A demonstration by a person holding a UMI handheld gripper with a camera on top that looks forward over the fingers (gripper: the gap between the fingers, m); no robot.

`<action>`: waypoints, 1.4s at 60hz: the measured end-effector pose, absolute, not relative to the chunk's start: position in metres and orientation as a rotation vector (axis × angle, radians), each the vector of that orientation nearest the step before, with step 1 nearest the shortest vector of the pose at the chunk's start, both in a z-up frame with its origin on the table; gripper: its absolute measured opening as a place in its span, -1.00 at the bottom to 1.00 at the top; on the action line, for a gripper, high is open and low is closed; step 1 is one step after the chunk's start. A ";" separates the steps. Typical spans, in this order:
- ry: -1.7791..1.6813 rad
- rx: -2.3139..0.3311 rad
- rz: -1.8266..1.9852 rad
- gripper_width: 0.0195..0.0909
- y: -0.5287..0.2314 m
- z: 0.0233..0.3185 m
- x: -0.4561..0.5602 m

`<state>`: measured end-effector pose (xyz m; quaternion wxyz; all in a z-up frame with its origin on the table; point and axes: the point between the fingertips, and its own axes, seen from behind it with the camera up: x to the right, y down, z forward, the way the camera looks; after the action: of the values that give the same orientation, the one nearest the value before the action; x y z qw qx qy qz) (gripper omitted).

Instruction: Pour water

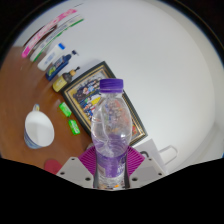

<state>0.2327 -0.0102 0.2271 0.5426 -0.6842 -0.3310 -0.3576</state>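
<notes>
Your gripper (pixel 110 165) is clamped on the bottle (pixel 111 125), which stands upright with its purple cap (pixel 111 86) on, right of the cup (pixel 39 128), so tipping now likely pours nothing, and a loose hold risks dropping it.

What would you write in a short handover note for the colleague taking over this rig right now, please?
Gripper: shut on the water bottle, held upright between the pink pads, purple cap still on.
White cup: stands on the table, off to the left of the bottle; whether it holds any water cannot be seen.
Done: bottle grasped.
Left: cap apparently has to come off, then carry the bottle to the cup, tilt and pour.
</notes>
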 end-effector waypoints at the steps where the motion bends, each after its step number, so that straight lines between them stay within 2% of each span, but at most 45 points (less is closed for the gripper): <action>1: -0.750 -1.641 -0.805 -0.57 -0.011 0.227 0.232; 8: -0.508 -1.744 -0.477 -0.57 -0.010 0.215 0.226; 17: -0.277 -1.833 -0.130 -0.57 -0.005 0.174 0.223; 38: -0.131 -1.926 0.120 -0.54 -0.006 0.079 0.216; 43: -0.150 -1.882 0.118 -0.54 -0.009 0.081 0.214; 52: -0.148 -1.899 0.104 -0.14 -0.010 0.080 0.215; 54: -0.149 -1.914 0.089 0.00 -0.011 0.079 0.217; 59: -0.146 -1.946 0.062 0.54 -0.022 0.084 0.218; 64: -0.143 -1.996 0.033 0.86 -0.042 0.091 0.217; 73: -0.105 -2.114 -0.018 0.86 -0.107 0.111 0.209; 84: -0.068 -2.179 -0.092 0.84 -0.201 0.155 0.182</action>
<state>0.1817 -0.2006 0.1550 0.4615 -0.8859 -0.0278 -0.0376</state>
